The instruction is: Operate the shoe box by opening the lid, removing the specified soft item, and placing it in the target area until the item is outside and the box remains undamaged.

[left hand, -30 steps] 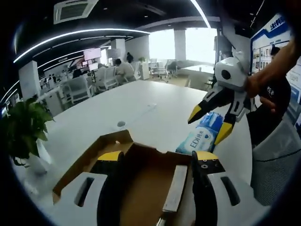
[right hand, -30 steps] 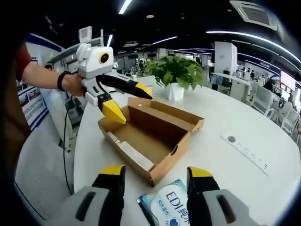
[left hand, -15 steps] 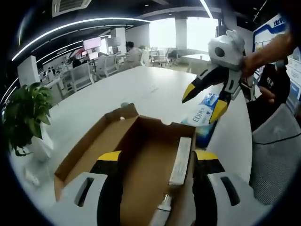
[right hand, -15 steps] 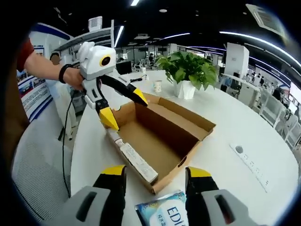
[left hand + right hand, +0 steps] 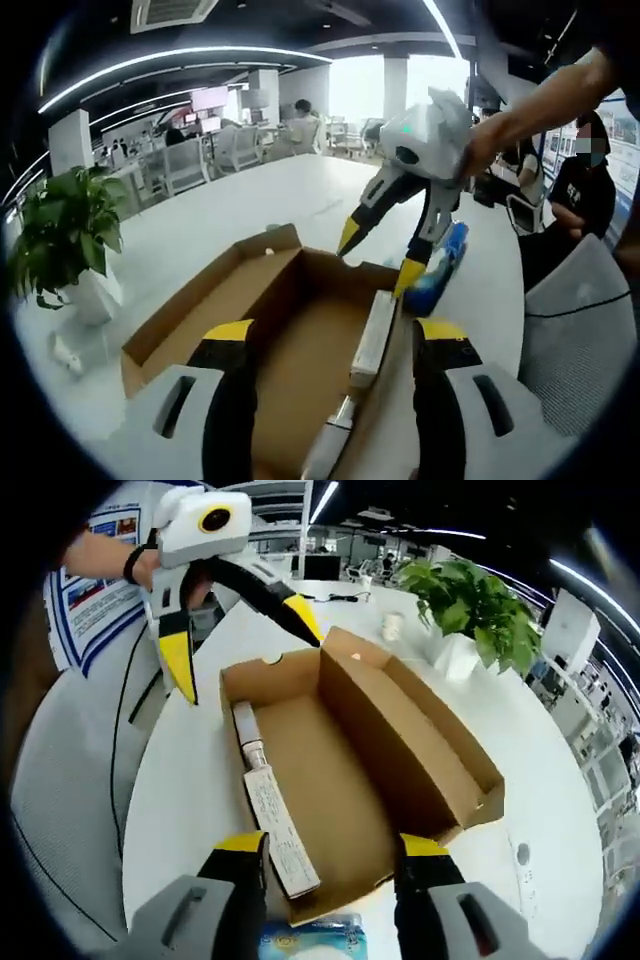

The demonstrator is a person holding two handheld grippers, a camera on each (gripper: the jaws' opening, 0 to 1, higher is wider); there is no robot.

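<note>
Wipes pack half hidden behind right gripper, beside shoe box.

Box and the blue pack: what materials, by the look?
Box: brown cardboard, matte, with raw cut edges and folded flaps. Pack: probably soft plastic film, glossy blue and white; its edge also shows between the right gripper's jaws.

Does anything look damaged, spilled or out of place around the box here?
Nothing stands out. The open brown cardboard shoe box sits flat on the white table, walls intact, a long white packet lying along one inner wall. The blue-and-white soft wipes pack lies outside, by the box's end.
</note>
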